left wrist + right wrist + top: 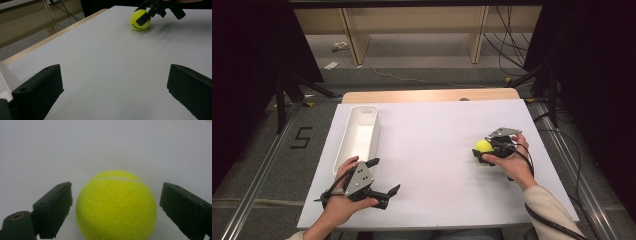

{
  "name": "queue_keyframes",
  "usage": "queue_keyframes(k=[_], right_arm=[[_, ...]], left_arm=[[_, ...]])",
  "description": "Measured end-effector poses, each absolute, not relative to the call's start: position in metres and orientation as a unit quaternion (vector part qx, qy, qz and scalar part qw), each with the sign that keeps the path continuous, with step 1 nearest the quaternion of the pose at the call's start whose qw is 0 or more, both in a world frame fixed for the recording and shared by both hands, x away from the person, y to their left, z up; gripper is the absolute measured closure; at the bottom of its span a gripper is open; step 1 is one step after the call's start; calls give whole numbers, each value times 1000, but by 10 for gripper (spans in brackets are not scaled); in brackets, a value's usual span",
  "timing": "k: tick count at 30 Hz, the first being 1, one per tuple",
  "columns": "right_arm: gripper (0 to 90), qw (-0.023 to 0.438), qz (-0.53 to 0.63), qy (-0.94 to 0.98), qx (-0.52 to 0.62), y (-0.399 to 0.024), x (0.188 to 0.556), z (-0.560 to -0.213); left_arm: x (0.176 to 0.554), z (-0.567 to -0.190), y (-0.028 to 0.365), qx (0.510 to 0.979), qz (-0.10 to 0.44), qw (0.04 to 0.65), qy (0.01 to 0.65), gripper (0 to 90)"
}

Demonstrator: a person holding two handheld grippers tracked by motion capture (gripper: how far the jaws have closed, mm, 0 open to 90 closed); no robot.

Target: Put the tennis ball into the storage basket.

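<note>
- The tennis ball [483, 146] sits on the white board [437, 170] at its right side, about midway between near and far, well apart from the white bin [357, 135] on the left, which I take to be where the ball should go (my guess)
- Nothing is lifted yet; the ball rests on the surface, so the grab, the carry across and the drop all remain
- My right tongs [115, 205] straddle the ball, jaws spread with one on each side and a small gap showing between each pad and the felt, so no pinch so far
- My right hand [512, 160] comes in from the near right, the tongs pointing left and slightly down toward the ball, low over the board
- My left tongs [384, 177] hang spread and empty over the near left part of the board, just near of the bin's near end, jaws aimed right toward the ball
- My left hand [343, 200] holds the tool roughly level, wrist at the near edge
</note>
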State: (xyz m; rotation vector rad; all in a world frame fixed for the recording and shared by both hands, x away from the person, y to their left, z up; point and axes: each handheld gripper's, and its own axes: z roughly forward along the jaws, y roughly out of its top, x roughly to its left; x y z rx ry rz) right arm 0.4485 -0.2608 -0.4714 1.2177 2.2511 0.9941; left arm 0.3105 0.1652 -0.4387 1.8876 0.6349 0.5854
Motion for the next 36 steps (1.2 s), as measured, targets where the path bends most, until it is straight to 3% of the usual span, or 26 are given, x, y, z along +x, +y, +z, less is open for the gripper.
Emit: queue_keyframes(k=[9, 15, 36], right_arm=[[166, 189, 347, 809, 436, -257, 455, -476], [257, 186, 342, 808, 443, -258, 456, -476], [268, 195, 365, 800, 435, -259, 452, -463]], left_arm=[[309, -439, 167, 784, 244, 505, 265, 0], [308, -440, 167, 785, 242, 505, 266, 0], [309, -440, 170, 783, 241, 508, 266, 0]])
